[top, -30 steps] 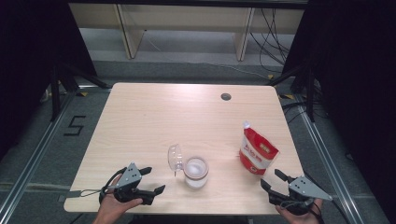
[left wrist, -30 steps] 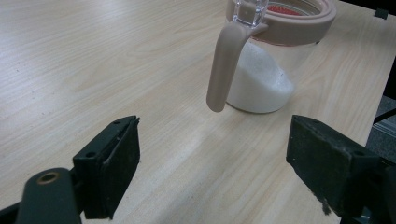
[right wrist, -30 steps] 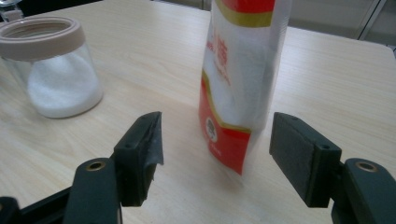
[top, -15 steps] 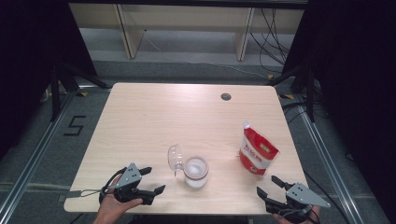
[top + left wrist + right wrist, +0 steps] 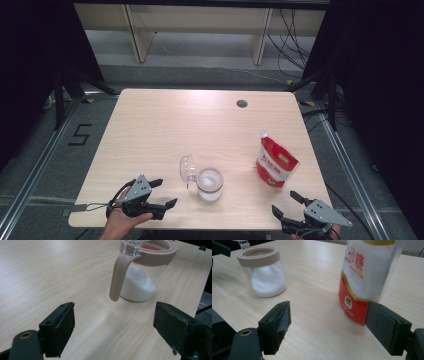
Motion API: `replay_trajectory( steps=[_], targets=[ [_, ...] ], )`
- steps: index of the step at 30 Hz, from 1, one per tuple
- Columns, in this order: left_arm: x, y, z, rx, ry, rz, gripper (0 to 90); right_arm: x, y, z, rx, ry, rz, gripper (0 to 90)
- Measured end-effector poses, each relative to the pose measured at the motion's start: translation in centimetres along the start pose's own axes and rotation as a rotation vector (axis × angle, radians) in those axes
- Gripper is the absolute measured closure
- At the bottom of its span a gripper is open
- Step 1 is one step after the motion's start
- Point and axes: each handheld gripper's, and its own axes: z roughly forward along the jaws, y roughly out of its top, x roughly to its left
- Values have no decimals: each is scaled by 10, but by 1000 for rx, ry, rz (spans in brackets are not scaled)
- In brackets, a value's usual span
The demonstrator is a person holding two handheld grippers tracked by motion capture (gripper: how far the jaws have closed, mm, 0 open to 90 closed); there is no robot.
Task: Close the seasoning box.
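Right gripper (image 5: pixel 286 204) has slid slightly left along the near table edge versus the earlier high view, and its jaws have just been opening; they now stand wide with nothing between them, while the left gripper (image 5: pixel 164 193) has not shifted. From the right gripper view, the sugar pouch (image 5: pixel 367 277) stands just ahead at about 1 o'clock, apart from the pads. In the high view the pouch (image 5: pixel 276 164) sits at roughly 12 o'clock from that gripper, upright and leaning a bit, spout at its top left. Likely soft-walled film with loose granules: light to moderate weight, sides will buckle, glossy so probably slippery. Best hold looks like the upper body below the spout, across the flat faces, not the sagging base. Left gripper jaws also spread wide and empty; in the left gripper view the jar (image 5: pixel 147 272) is ahead at 1 o'clock, its lid latch (image 5: pixel 120 275) hanging down the near side. In the high view the jar (image 5: pixel 209 183) is at 2 o'clock from the left gripper, hinged lid (image 5: pixel 187 169) flipped open to its left. Glass, rigid, fragile, part full of white granules, so bottom-heavy and stable on the table (image 5: pixel 165 125). Pouch top is cut off in the right gripper view; whether the spout is capped cannot be made out. Jar's far side and hinge are cropped in the left gripper view.
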Motion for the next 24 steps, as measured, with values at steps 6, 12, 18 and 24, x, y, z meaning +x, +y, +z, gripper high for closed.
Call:
replay_trajectory(
  steps=[6,12,18,24],
  targets=[
    [2,3,-1,7,12,25,171,-1,-1,1,6,12,14,222],
    [-3,6,-1,-14,5,3,329,-1,-1,1,16,2,-7,228],
    [-3,7,-2,5,12,39,432,-1,-1,1,17,1,-12,231],
    [-5,10,-4,-14,21,35,560,0,0,1,25,6,-5,235]
  ],
)
